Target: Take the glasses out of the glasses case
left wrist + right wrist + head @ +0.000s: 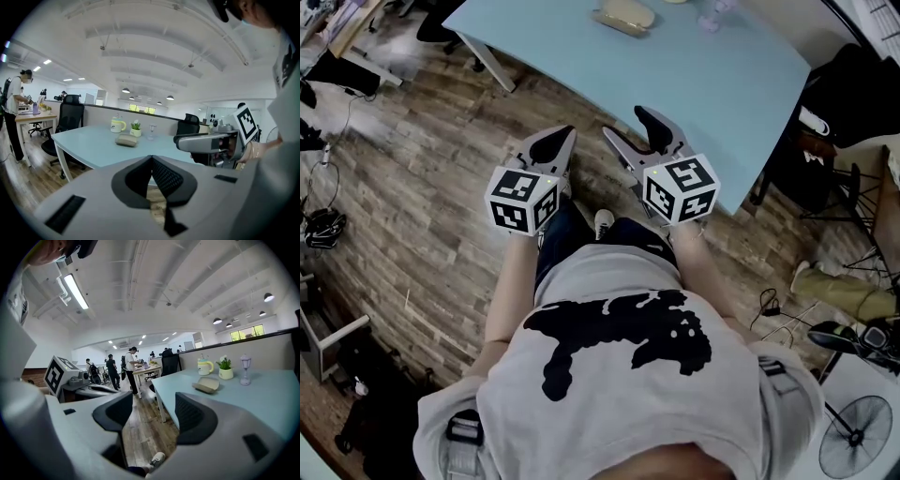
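The glasses case [623, 16], a closed beige oval, lies on the light blue table [712, 84] at the top of the head view, well beyond both grippers. It also shows in the left gripper view as the case [126, 139] and in the right gripper view as the case [206, 385]. My left gripper [561, 139] hangs over the wooden floor short of the table, its dark pads [164, 176] pressed together with nothing between them. My right gripper [633, 124] is beside it near the table's edge, jaws apart and empty, floor showing through the gap [154, 404].
On the table behind the case stand a mug [117, 125], a small potted plant [135, 129] and a little lamp figure [245, 369]. Black office chairs [70, 117] stand at the table's far side. People work at a distant desk [140, 371]. A fan [855, 436] and cables lie on the floor at right.
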A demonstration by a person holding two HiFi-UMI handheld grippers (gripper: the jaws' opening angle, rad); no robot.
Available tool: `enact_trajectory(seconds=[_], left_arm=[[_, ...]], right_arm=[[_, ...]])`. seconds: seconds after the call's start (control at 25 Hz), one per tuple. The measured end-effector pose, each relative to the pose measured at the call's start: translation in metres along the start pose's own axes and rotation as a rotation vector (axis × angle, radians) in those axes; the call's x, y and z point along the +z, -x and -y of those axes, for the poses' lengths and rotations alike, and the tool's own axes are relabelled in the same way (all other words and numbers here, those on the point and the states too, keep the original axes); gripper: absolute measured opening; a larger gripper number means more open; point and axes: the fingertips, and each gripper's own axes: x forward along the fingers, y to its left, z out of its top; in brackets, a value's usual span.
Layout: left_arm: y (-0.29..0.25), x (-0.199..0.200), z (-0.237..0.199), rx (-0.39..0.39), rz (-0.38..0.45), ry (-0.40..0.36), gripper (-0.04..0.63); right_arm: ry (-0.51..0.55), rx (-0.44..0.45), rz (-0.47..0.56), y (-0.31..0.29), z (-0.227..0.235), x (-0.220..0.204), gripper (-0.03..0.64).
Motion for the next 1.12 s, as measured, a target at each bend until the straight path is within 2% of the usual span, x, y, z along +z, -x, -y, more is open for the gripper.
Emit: enact_trajectory(seconds=[0.24,0.52,0.76,1.12], left_arm=[[-0.029,0.010,-0.043,-0.027,-0.018,0.006,0.011],[-0.065,0.044,-0.105,-0.085,-0.021,-0.015,0.011],[-0.099,0.084,-0.164,-0.158,-0.015,-0.063,0.011],[-0.133,0.108,-0.218,-0.308,-0.029,-0.121,0.011]], right_arm=[[-0.007,-0.054,0.013,-0.029,0.017,0.010,0.268],[0.022,-0.061,0.026,-0.103,0.027,0.041,0.268],[0.021,-0.151,0.081,-0.164,0.052,0.081,0.268],[-0.011,-0.298,0.123,-0.222,0.070,0.097,0.268]])
